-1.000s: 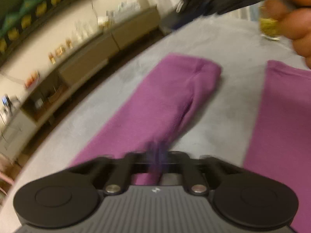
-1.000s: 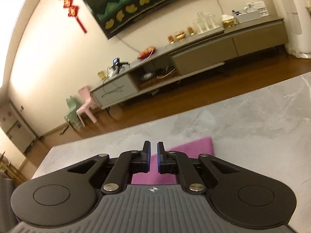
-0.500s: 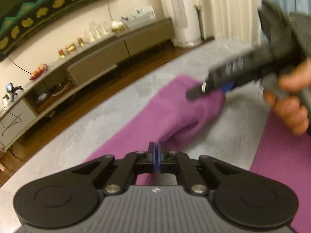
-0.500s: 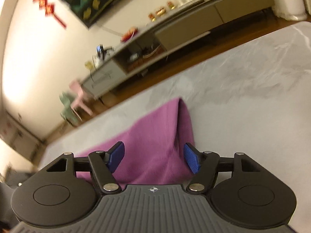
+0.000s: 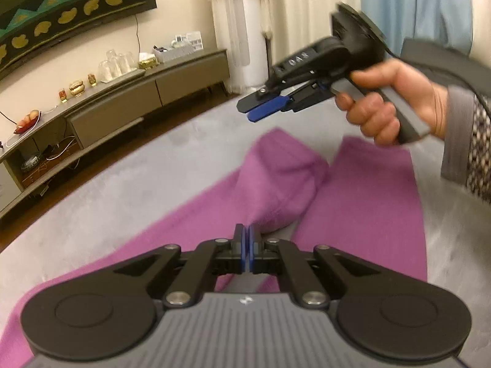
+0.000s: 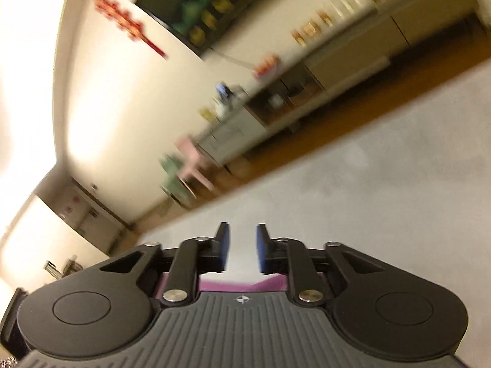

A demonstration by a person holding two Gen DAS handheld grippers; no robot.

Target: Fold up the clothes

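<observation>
The purple knit garment lies on the grey table, one sleeve now folded inward. Left gripper is together, empty. Right gripper, lifted clear, is closing on nothing; sleeve fold released.

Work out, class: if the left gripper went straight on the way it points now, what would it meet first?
Probably the purple garment: its raised fold lies directly beyond the shut left gripper. Depth is unclear, but nothing else shows in that line. The right gripper hangs higher, off to the side.
</observation>
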